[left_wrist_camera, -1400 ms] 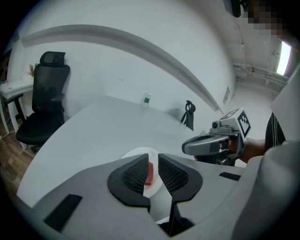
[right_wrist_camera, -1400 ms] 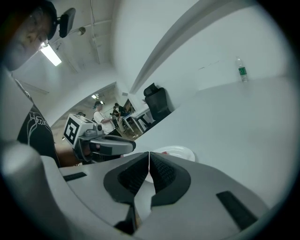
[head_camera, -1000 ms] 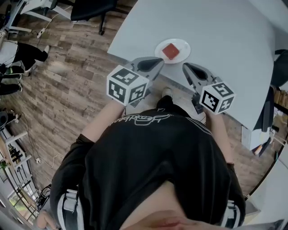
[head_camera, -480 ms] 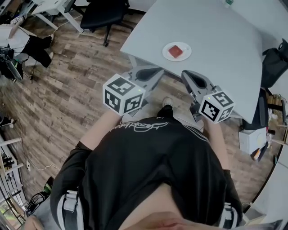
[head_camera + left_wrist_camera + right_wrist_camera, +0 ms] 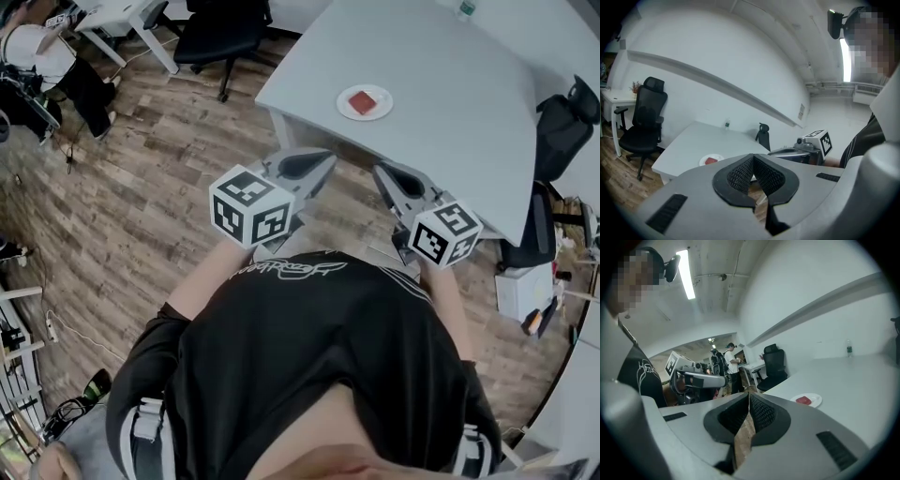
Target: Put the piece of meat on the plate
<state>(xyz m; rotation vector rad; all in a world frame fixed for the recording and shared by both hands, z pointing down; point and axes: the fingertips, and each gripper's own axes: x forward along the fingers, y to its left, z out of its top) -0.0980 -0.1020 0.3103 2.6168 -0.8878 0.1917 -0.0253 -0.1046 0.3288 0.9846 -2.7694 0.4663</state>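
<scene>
A red piece of meat [image 5: 364, 101] lies on a small white plate [image 5: 382, 108] near the front edge of the grey table [image 5: 450, 84]. The same plate [image 5: 715, 158] with the meat [image 5: 710, 161] shows small in the left gripper view, and the plate [image 5: 813, 400] with the meat [image 5: 803, 400] in the right gripper view. My left gripper [image 5: 323, 161] and right gripper [image 5: 380, 173] are held close to my chest, well short of the table. Both have their jaws together with nothing between them.
A black office chair [image 5: 225, 23] stands at the table's left, over the wooden floor [image 5: 141, 178]. A black bag [image 5: 564, 117] hangs at the table's right edge. A bottle [image 5: 466, 8] stands at the far side of the table. People stand in the background [image 5: 729, 366].
I have backed away from the table: the plate with the meat now looks smaller and farther off. Both grippers came back with me and stay shut.
</scene>
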